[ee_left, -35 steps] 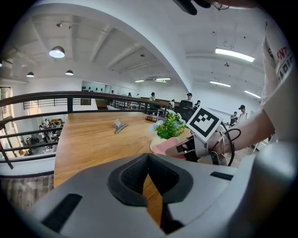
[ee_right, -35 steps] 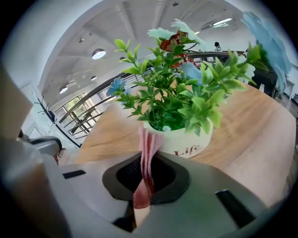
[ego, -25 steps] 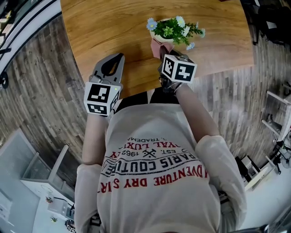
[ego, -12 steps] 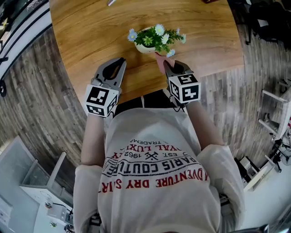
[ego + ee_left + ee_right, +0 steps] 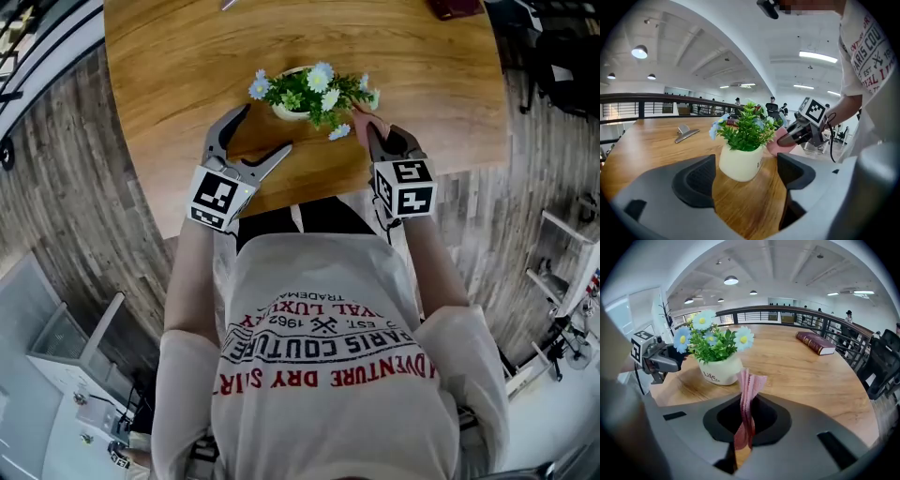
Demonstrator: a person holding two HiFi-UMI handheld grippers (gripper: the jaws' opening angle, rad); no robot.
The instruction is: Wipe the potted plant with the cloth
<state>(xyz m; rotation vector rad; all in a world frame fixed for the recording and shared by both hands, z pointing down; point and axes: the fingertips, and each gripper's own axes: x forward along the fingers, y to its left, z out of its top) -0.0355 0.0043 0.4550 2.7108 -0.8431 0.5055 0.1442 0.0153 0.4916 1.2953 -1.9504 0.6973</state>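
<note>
The potted plant [image 5: 309, 91], a cream pot with green leaves and white and blue daisies, stands on the round wooden table [image 5: 187, 56]. My left gripper [image 5: 260, 134] is open, its jaws having just spread. The pot [image 5: 740, 161] stands just beyond the jaw gap, and neither pad touches it. My right gripper [image 5: 375, 131] is at the plant's right side, shut on a pink cloth [image 5: 359, 114]. In the right gripper view the cloth [image 5: 749, 390] sticks up folded from between the jaws, with the pot [image 5: 719, 371] a little ahead to the left.
A dark red book [image 5: 814, 343] lies further back on the table. A small metal clip [image 5: 686, 132] lies beyond the pot. The table's curved edge [image 5: 309, 192] runs close to the person's body, with wood-plank floor around it.
The left jaws went from shut to wide open and moved up to the pot. The right gripper carried the cloth from in front of the plant round to its right side.
</note>
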